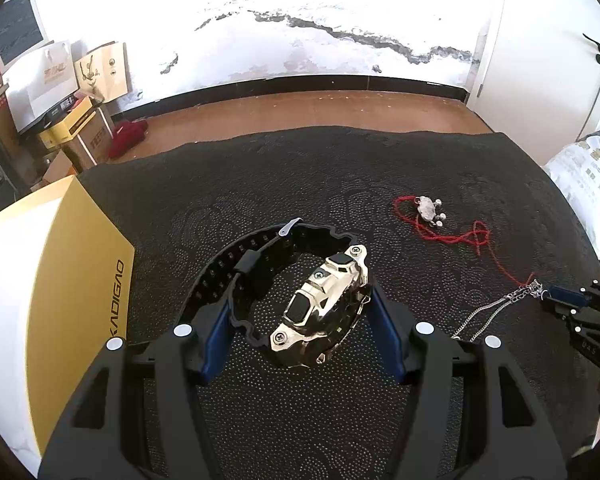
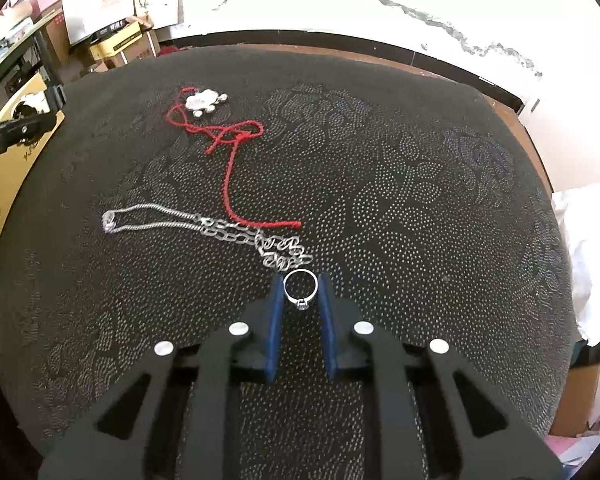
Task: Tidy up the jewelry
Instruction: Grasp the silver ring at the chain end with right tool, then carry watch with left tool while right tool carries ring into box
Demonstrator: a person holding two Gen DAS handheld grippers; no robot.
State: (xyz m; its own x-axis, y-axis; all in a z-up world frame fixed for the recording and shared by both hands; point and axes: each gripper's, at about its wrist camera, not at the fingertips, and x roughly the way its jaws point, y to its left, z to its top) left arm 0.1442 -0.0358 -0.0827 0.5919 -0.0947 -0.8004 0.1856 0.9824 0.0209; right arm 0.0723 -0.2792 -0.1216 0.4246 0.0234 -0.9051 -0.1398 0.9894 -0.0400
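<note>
Right gripper (image 2: pixel 301 292) pinches the small silver stone-set ring (image 2: pixel 301 287).
Band upright between pads (chain just beyond); left gripper (image 1: pixel 300 316) grips the gold-cased black-strapped watch (image 1: pixel 320 304).

Gold-faced black-strap watch (image 1: pixel 320 304) on side; silver ring (image 2: pixel 301 286) upright; silver chain (image 2: pixel 204 226) beside red-cord pendant (image 2: pixel 204 101).

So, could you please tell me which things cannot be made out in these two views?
- Watch dial, left wrist view: it faces away; only the gold case side shows.
- Yellow box, left wrist view: cut off by the edge, so its inside is unseen.
- Ring stone, right wrist view: too small to identify.
- Silver chain, left wrist view: its end is hidden behind the right gripper.
</note>
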